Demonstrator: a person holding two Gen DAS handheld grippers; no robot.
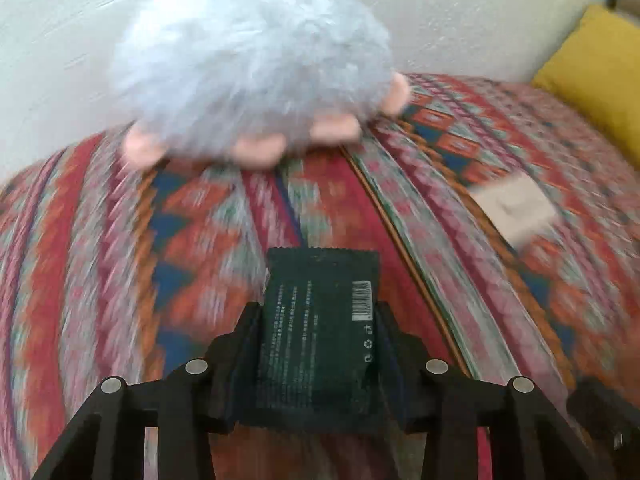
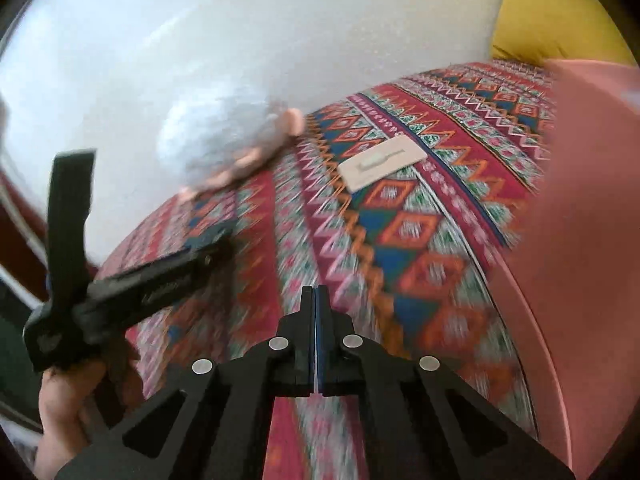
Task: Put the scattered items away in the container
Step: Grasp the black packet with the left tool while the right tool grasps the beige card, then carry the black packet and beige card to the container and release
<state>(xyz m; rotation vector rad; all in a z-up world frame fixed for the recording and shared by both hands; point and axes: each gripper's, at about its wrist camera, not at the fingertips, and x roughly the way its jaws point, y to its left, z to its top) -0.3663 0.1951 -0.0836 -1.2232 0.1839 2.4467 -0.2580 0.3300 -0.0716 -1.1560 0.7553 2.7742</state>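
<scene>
My left gripper [image 1: 319, 310] is shut on a black foil packet [image 1: 316, 344] with white print and a barcode, held a little above the patterned bedspread [image 1: 200, 240]. Beyond it, against the wall, lies a fluffy grey plush toy [image 1: 252, 60] with pink feet. A flat beige card [image 1: 516, 208] rests on the bed to the right. In the right wrist view my right gripper [image 2: 315, 294] is shut with nothing between its fingers. The left gripper [image 2: 208, 246] shows at the left, held by a hand [image 2: 68, 412]. The plush toy [image 2: 216, 140] and the card [image 2: 382, 162] lie ahead. A pink container [image 2: 580, 240] fills the right side.
A yellow pillow [image 1: 596, 68] lies at the far right of the bed, against the white wall [image 1: 460, 12]. The yellow pillow [image 2: 552, 16] also shows behind the pink container in the right wrist view. The bedspread [image 2: 400, 240] between the grippers and the card is bare.
</scene>
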